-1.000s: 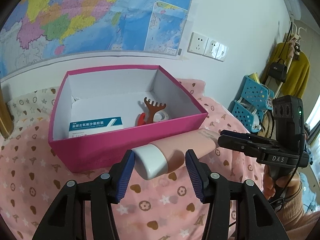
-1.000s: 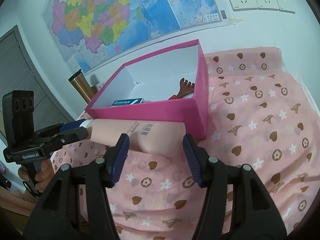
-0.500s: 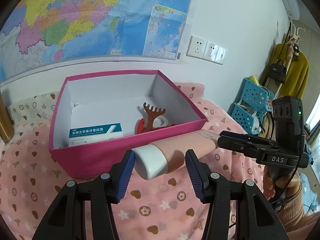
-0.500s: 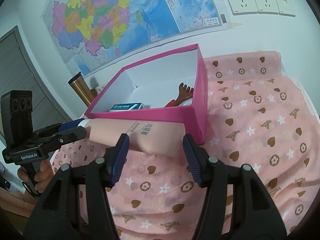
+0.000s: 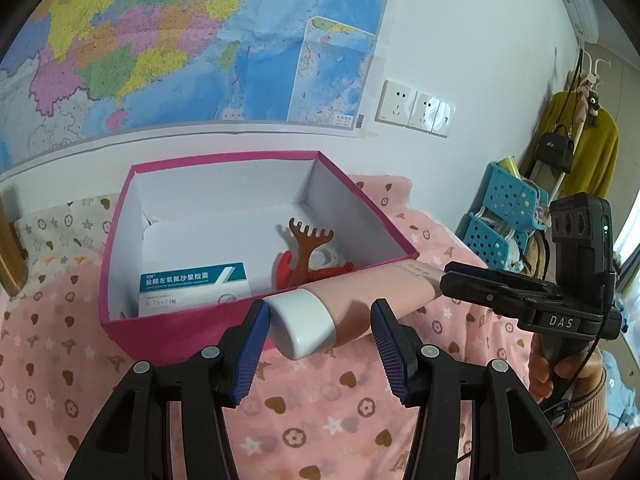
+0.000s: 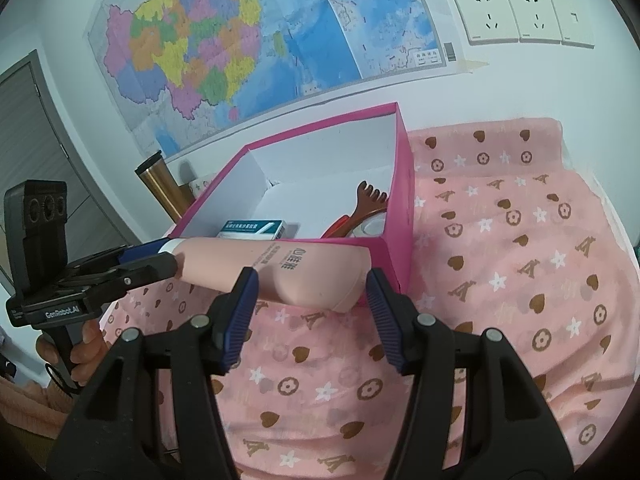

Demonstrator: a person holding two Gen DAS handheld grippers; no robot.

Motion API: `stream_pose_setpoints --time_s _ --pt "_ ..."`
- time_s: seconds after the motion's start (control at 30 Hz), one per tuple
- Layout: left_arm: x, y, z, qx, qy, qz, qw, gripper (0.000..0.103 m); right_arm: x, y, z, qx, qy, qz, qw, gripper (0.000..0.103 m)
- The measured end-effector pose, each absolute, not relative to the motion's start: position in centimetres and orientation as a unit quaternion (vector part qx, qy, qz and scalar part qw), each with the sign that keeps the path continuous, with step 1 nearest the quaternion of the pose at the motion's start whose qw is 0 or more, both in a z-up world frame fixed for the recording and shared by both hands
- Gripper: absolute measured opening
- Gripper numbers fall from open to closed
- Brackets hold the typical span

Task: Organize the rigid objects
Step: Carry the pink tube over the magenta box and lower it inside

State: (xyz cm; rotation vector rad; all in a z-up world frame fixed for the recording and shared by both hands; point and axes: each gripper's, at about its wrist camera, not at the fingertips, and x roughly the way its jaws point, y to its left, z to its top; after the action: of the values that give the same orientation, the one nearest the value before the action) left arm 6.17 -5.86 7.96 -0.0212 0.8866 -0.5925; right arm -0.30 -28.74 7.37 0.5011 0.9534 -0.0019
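Left gripper [image 5: 318, 330]: it points down at a slant toward the pink box; its two blue pads are clamped on the white cap end of the tube, one pad on each side.
Right gripper [image 6: 310, 306]: it also points down at a slant; its pads are closed on the flat crimped end of the same tube.
Hands: in the left wrist view a hand [image 5: 560, 364] with a pinkish sleeve holds the handle of the right gripper; in the right wrist view fingers [image 6: 86, 346] are wrapped around the handle of the left gripper.
Tube [image 5: 360, 300]: a pale pink squeeze tube with a white cap [image 5: 302, 326] and dark printed characters on the side. It lies almost level, held in the air between both grippers, just in front of the near wall of the box and about at the height of its rim.
Pink box [image 5: 184, 320]: open on top, magenta outside and white inside, standing on the pink cloth near the wall.
Inside the box: a white and teal medicine carton [image 5: 192, 284] at the left side, a brown comb-like tool [image 5: 308, 244] and a red item [image 5: 286, 268] at the right side. The middle and rear floor of the box is bare.
Room around: the cloth [image 6: 500, 260] with hearts, stars and flowers is free to the right of the box. A gold metal cup [image 6: 162, 184] stands near the box's far left corner.
Wall: a coloured map [image 6: 240, 48] and white sockets [image 6: 520, 14] are above the box.
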Motion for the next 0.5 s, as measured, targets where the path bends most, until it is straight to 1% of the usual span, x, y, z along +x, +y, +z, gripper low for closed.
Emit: stream_pose_setpoints --time_s 0.5 --pt "7.19 -6.22 8.39 -0.012 0.413 -0.286 0.865 0.053 0.71 -29.66 7.89 0.232 0.444 -0.005 0.865 0.059"
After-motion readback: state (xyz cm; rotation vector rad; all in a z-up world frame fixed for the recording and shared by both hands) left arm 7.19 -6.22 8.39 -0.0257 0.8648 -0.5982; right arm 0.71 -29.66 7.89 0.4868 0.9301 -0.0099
